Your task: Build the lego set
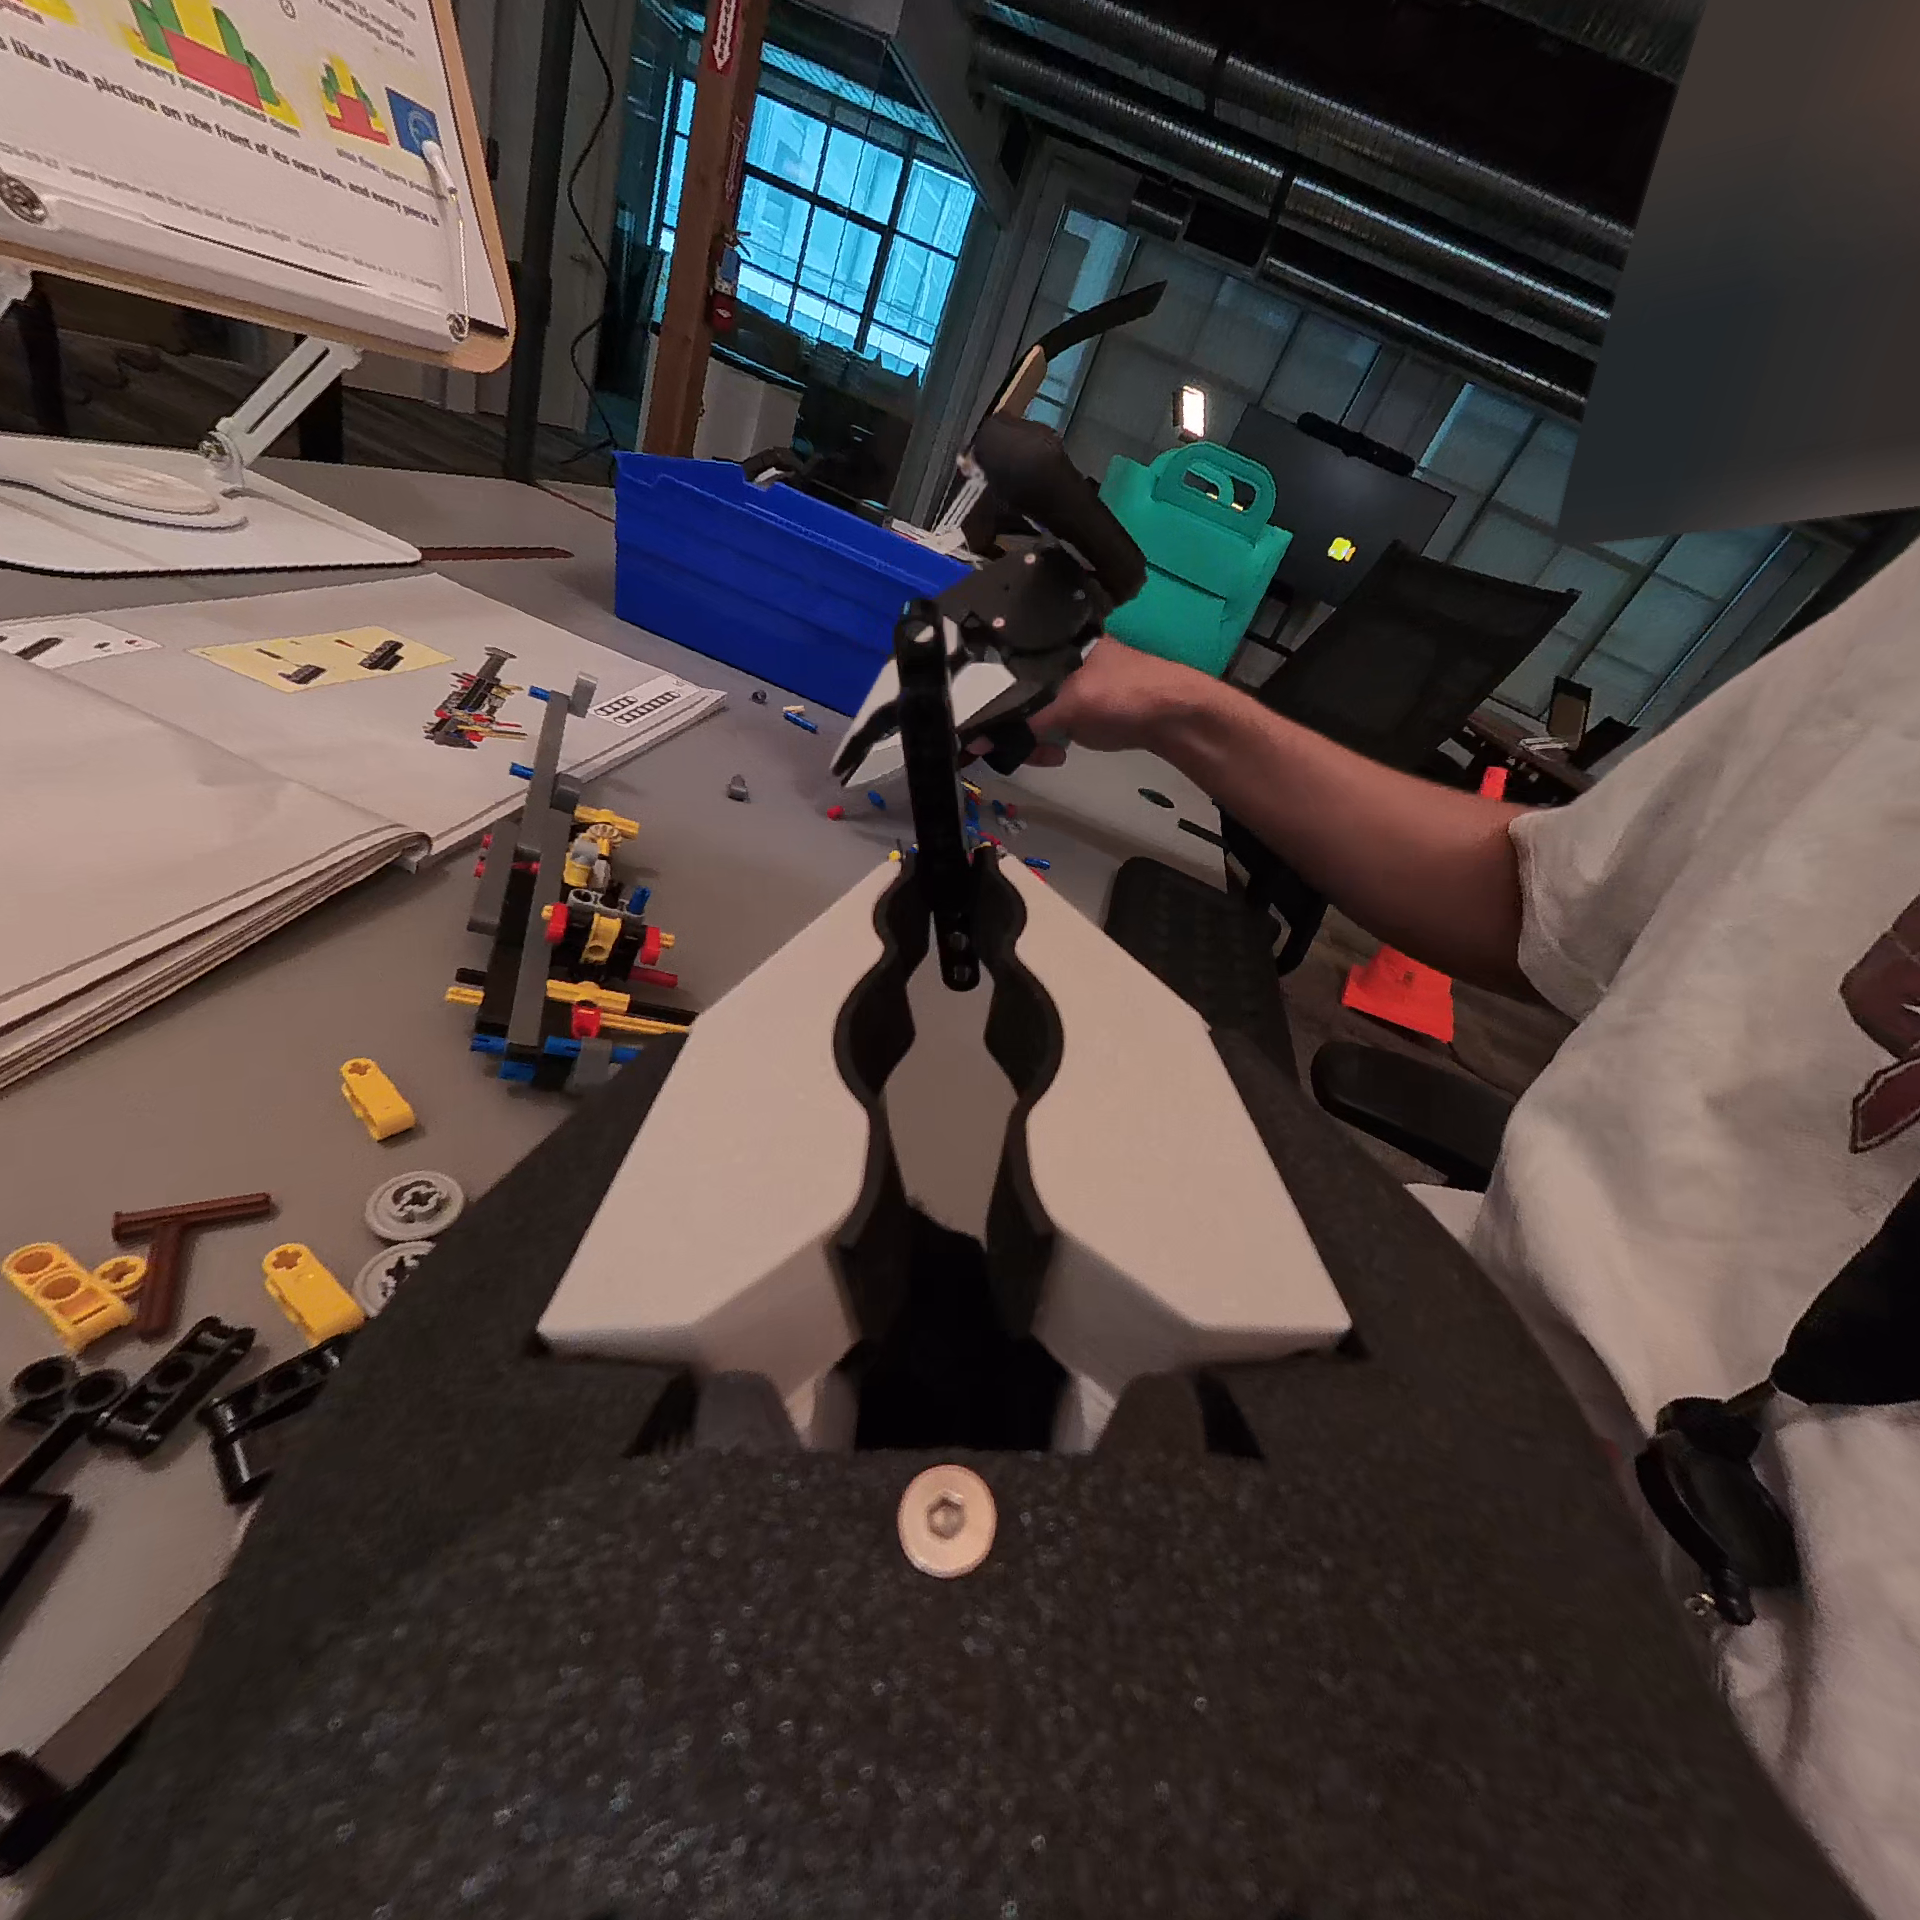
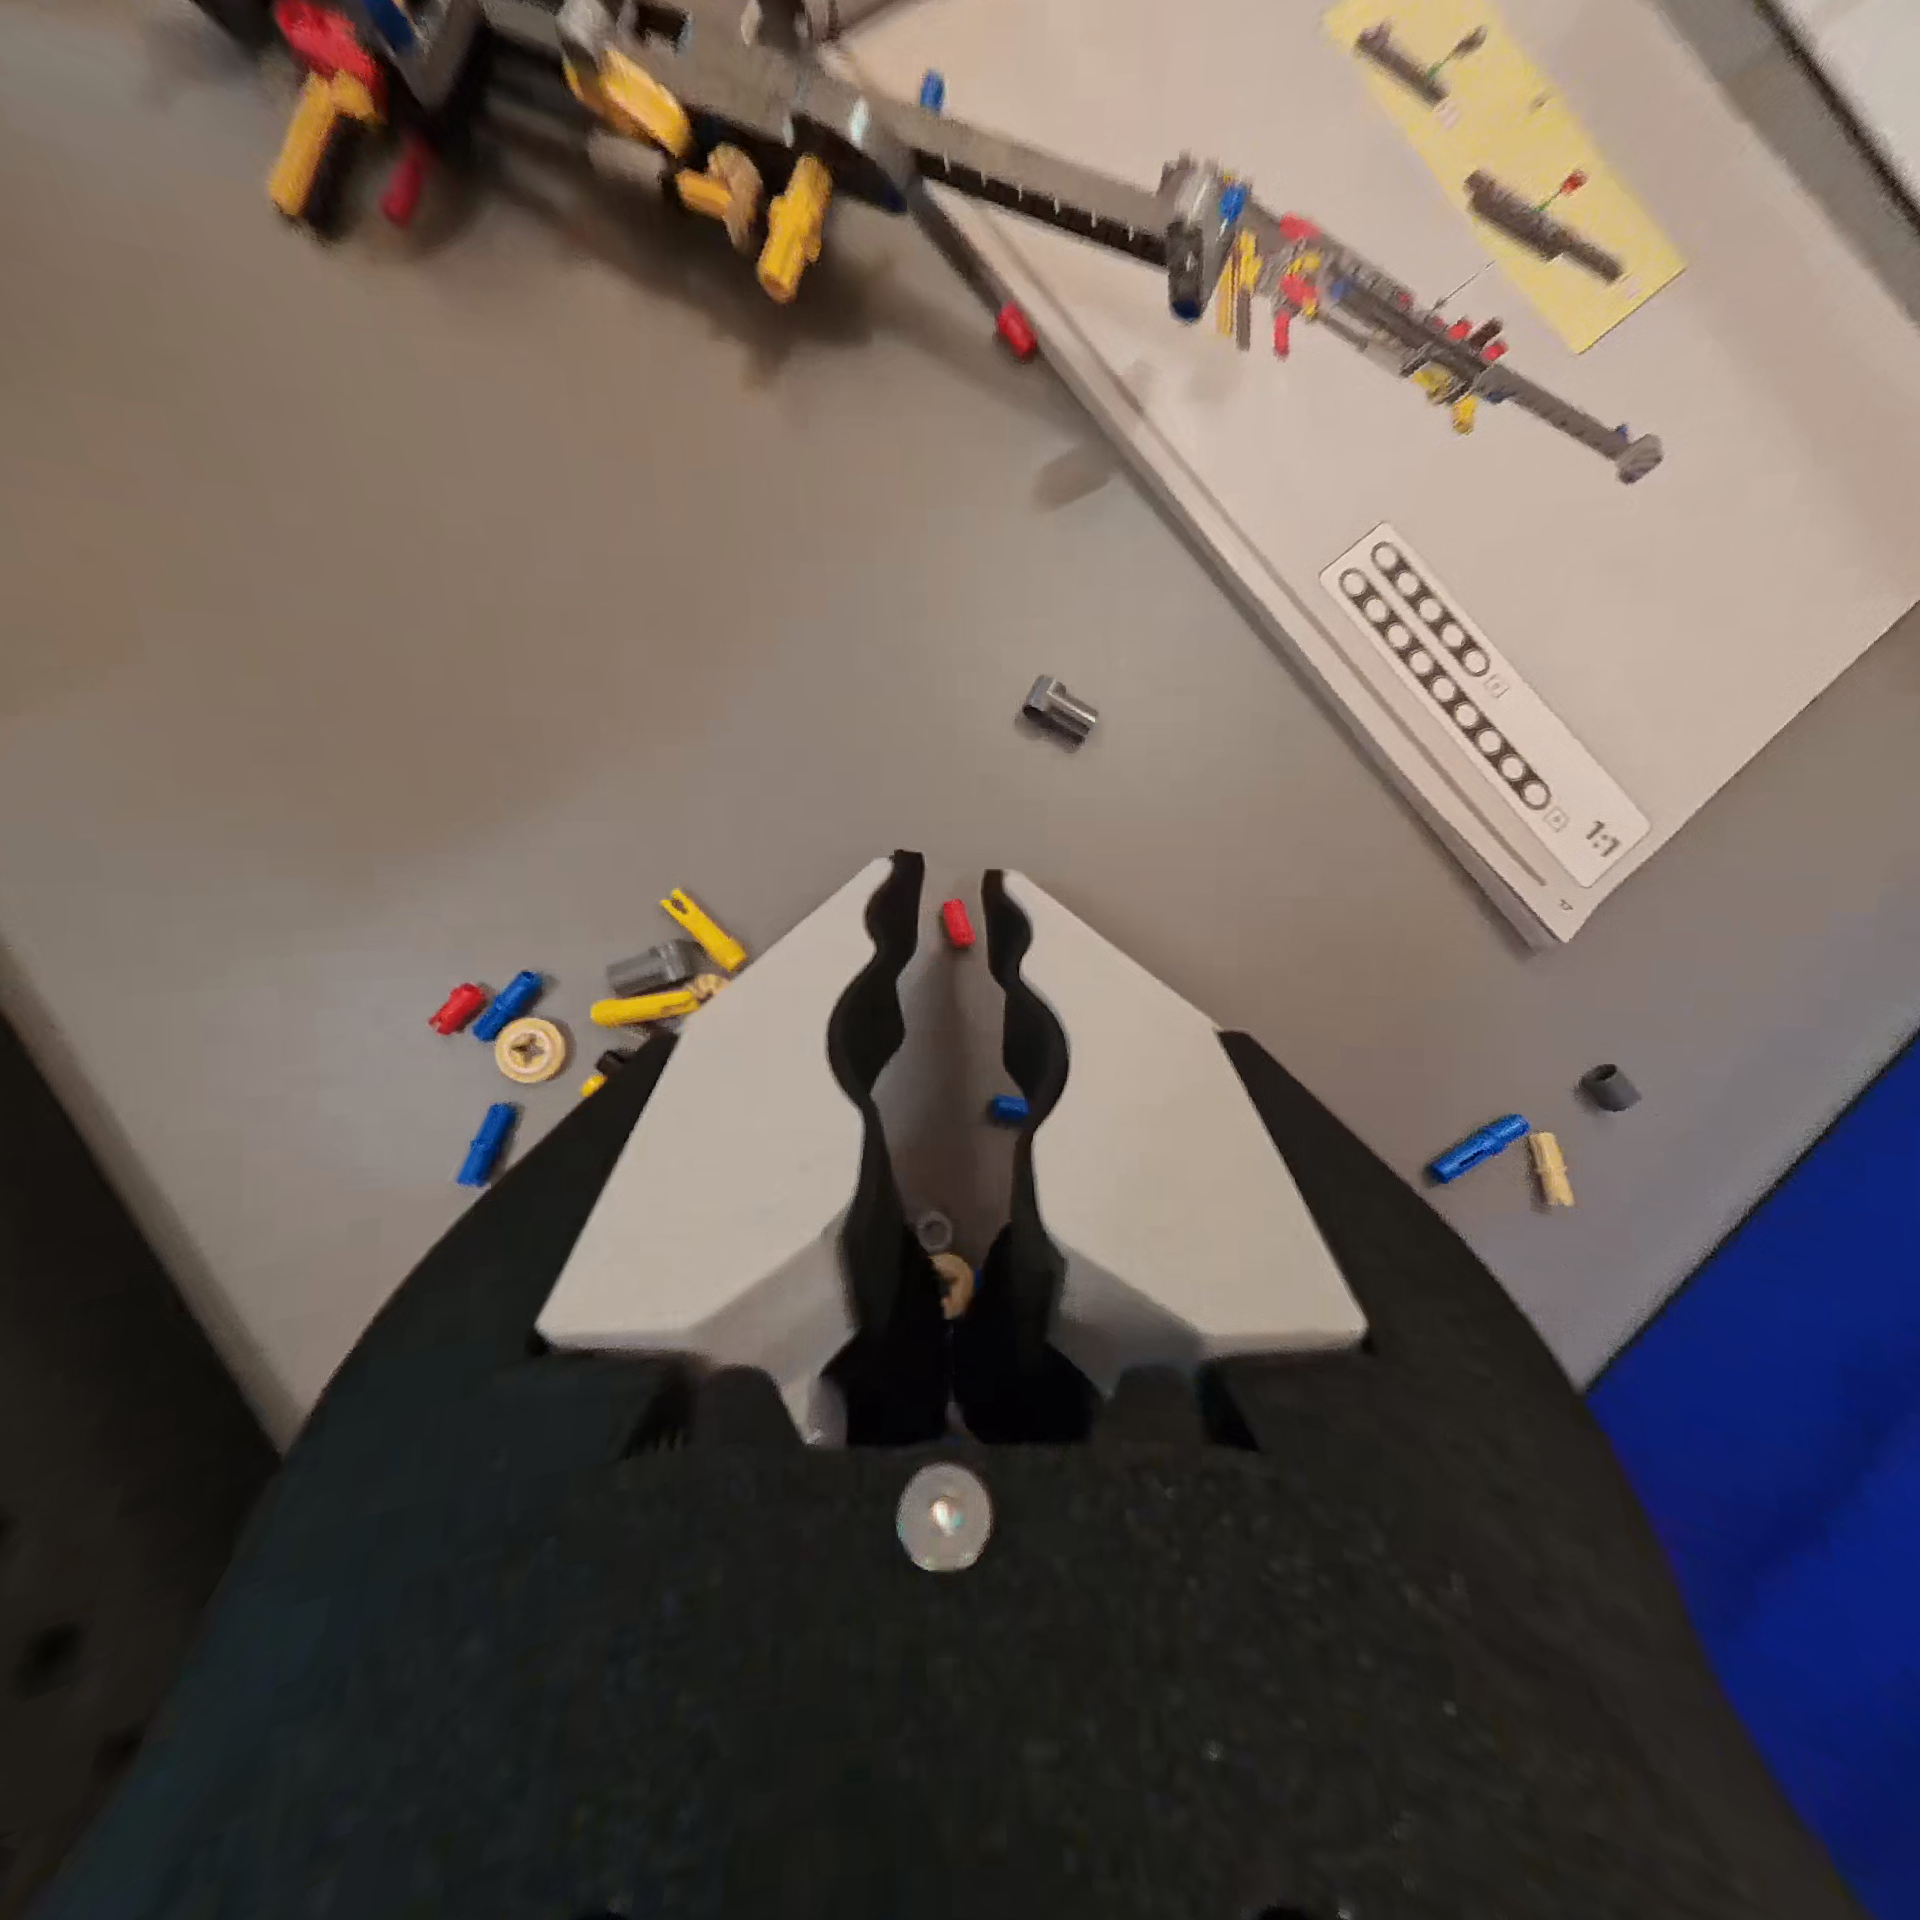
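Note:
My left gripper (image 1: 948,883) is shut on a long black holed beam (image 1: 930,790) that sticks up and forward from its tips, above the grey table. The partly built model (image 1: 561,914), grey, black, yellow, red and blue, lies left of it; it also shows at the top of the right wrist view (image 2: 727,125). My right gripper (image 2: 951,868) is slightly open and points down at the table, with a small red pin (image 2: 957,923) lying between its tips. It shows farther off in the left wrist view (image 1: 914,717), held by a hand.
An open instruction booklet (image 1: 260,748) lies at the left, and shows in the right wrist view (image 2: 1507,468). Loose yellow and black parts (image 1: 187,1309) lie near left. Small pins (image 2: 582,1018) are scattered on the table. A grey connector (image 2: 1060,712) lies ahead. A blue bin (image 1: 769,582) stands behind. My hands' fingertips stand some 30 cm from each other.

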`<state>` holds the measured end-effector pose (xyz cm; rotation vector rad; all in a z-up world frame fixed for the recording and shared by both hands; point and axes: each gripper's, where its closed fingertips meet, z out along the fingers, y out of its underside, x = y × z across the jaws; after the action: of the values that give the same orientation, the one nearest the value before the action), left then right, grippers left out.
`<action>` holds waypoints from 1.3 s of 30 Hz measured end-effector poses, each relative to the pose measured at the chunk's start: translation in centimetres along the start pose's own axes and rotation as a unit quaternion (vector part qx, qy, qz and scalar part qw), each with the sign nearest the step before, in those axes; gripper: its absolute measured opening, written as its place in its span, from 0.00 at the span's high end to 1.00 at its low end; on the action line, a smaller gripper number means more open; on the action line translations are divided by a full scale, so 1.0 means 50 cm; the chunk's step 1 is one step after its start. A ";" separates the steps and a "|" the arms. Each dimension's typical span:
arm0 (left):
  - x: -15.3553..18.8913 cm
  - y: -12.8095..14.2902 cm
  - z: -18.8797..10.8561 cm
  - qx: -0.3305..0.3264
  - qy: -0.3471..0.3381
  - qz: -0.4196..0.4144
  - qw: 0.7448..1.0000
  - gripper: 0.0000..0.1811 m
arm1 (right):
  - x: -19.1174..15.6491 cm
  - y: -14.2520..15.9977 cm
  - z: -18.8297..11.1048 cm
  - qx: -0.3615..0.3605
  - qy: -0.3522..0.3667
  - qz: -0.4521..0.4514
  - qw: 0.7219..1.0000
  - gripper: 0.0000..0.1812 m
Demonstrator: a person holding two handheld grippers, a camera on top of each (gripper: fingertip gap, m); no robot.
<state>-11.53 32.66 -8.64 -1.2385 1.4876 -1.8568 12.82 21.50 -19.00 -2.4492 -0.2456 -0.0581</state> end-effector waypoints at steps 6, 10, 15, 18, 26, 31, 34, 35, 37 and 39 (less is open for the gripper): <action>0.000 0.000 0.000 0.000 0.000 -0.001 1.000 0.96 | 0.004 0.032 0.014 0.016 0.007 0.006 1.000 0.92; 0.000 0.001 0.001 -0.002 0.000 0.000 1.000 0.96 | 0.000 0.035 0.017 0.025 -0.018 0.007 1.000 0.92; -0.001 0.003 0.002 -0.006 0.001 -0.001 1.000 0.96 | 0.005 0.040 0.023 0.019 -0.025 -0.010 0.999 0.93; -0.001 0.004 0.003 -0.007 0.001 -0.001 1.000 0.96 | 0.004 0.036 0.025 0.020 -0.033 -0.014 0.999 0.94; -0.001 0.004 0.002 -0.006 0.001 -0.002 1.000 0.96 | 0.000 0.033 0.027 0.025 -0.041 -0.021 0.999 0.96; -0.001 0.004 0.002 -0.006 0.002 -0.004 1.000 0.96 | -0.001 0.033 0.027 0.038 -0.041 -0.014 0.998 0.95; -0.001 0.004 0.002 -0.006 0.002 -0.003 1.000 0.96 | 0.001 0.034 0.027 0.041 -0.037 -0.017 0.998 0.96; -0.001 0.004 0.002 -0.006 0.002 -0.003 1.000 0.96 | 0.002 0.034 0.027 0.042 -0.034 -0.018 0.998 0.97; 0.000 0.004 0.003 -0.007 0.003 -0.003 1.000 0.96 | 0.003 0.035 0.027 0.043 -0.035 -0.024 0.998 0.98; 0.000 0.005 0.003 -0.008 0.003 -0.002 1.000 0.96 | 0.002 0.035 0.027 0.044 -0.036 -0.029 0.998 0.98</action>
<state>-11.44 32.50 -8.89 -1.2466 1.5072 -1.8561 13.23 21.05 -21.11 -2.3588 -0.3433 0.0156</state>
